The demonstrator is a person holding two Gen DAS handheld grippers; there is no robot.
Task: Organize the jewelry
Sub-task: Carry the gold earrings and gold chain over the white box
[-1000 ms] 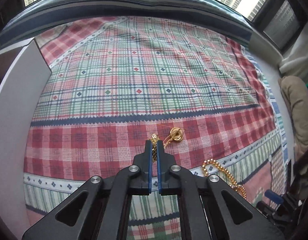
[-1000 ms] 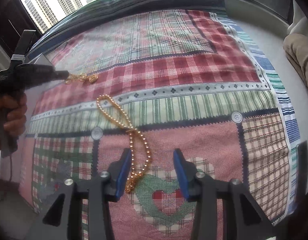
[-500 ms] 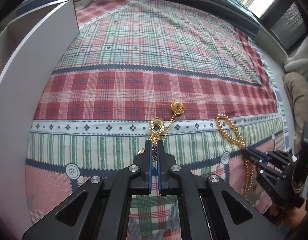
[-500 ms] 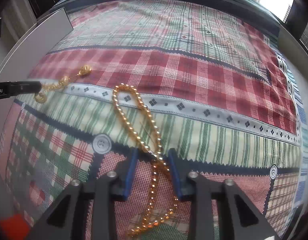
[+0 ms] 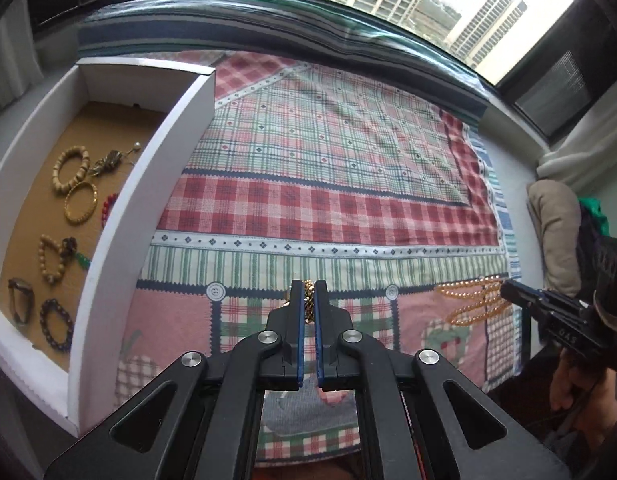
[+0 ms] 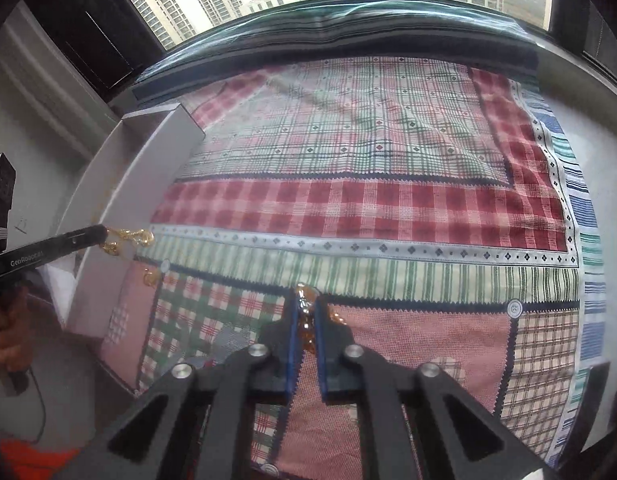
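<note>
At the far left stands a white box with a tan floor, its long wall against the left edge of the patchwork plaid cloth. Inside lie a wooden bead bracelet, a gold bangle, a beaded loop and a dark bead bracelet. The left gripper is clamped on a gold chain — in the right wrist view the chain dangles from its tip, just beside the box wall. Toward the cloth's right edge, the right gripper pinches a gold bead necklace — its loops hang clear of the cloth.
</note>
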